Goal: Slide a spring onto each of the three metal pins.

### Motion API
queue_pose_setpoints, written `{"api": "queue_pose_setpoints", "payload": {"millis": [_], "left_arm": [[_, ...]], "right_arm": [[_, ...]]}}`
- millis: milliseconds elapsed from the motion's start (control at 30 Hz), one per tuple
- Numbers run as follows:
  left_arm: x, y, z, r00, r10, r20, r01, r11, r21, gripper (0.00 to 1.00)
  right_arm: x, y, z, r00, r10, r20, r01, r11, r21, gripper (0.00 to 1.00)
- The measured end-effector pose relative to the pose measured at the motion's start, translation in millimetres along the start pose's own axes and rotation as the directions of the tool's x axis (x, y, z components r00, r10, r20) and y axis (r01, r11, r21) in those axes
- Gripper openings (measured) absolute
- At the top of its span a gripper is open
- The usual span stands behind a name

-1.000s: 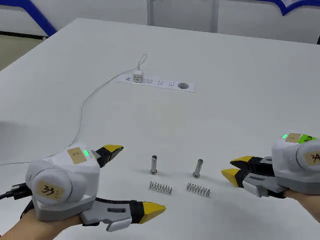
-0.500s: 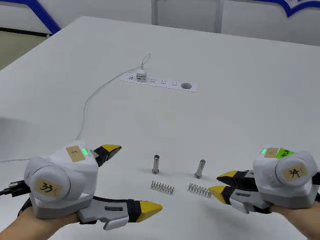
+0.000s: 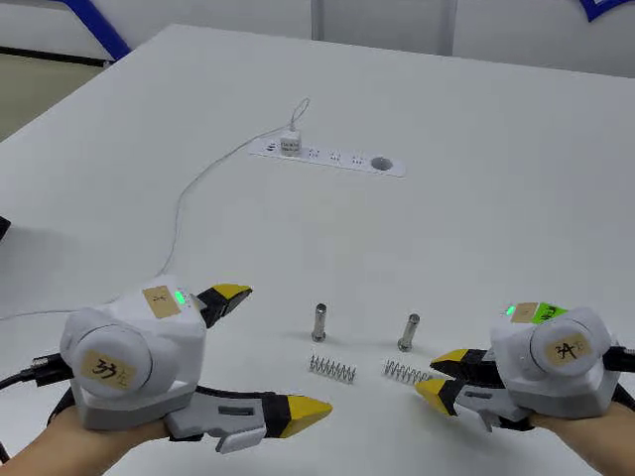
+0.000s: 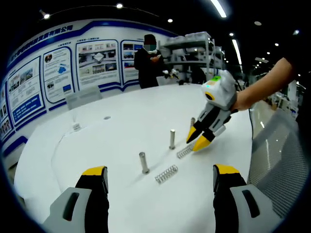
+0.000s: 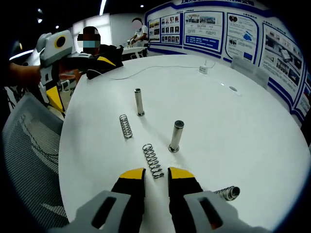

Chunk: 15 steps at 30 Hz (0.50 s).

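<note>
Two metal pins (image 3: pixel 319 322) (image 3: pixel 409 332) stand upright on the white table (image 3: pixel 476 198). Before each lies a loose spring (image 3: pixel 331 369) (image 3: pixel 405 373). My right gripper (image 3: pixel 444 373) is open only a little, its yellow tips right at the near end of the right spring (image 5: pixel 153 160), which lies flat on the table. A third pin with a spring around it (image 5: pixel 227 193) lies just right of the right gripper (image 5: pixel 156 174). My left gripper (image 3: pixel 266 350) is wide open at the lower left, empty, facing the left spring (image 4: pixel 166 173) and the left pin (image 4: pixel 144 162).
A white power strip (image 3: pixel 327 159) with a plugged charger sits far back, its cable (image 3: pixel 189 203) trailing toward the left edge. A mesh chair (image 5: pixel 29 160) stands by the table's rim. People (image 4: pixel 148 58) stand beyond the table.
My right gripper has moved left and toward me until its tips reach the right spring's end. The left gripper has stayed about where it was. The head camera has shifted a little.
</note>
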State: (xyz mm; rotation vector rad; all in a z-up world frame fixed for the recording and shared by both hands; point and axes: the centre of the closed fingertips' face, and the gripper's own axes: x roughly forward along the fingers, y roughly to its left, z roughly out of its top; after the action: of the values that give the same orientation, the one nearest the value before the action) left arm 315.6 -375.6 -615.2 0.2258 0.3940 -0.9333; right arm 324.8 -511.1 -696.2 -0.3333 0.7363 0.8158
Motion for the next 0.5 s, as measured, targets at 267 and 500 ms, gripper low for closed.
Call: {"api": "queue_pose_setpoints", "payload": {"millis": [267, 500], "left_arm": [[-0.2, 1.0, -1.8, 1.0, -0.001, -0.01, 0.001, 1.0, 0.0, 0.91], [-1.5, 3.8, -1.8, 0.9999, 0.01, -0.009, -0.011, 1.0, -0.009, 0.91]], "right_arm": [[7.4, 3.2, -2.8, 0.9996, 0.027, -0.009, -0.027, 1.0, 0.002, 0.18], [8.9, 7.6, -1.9, 0.9978, 0.066, -0.009, -0.066, 0.998, -0.01, 0.15]]}}
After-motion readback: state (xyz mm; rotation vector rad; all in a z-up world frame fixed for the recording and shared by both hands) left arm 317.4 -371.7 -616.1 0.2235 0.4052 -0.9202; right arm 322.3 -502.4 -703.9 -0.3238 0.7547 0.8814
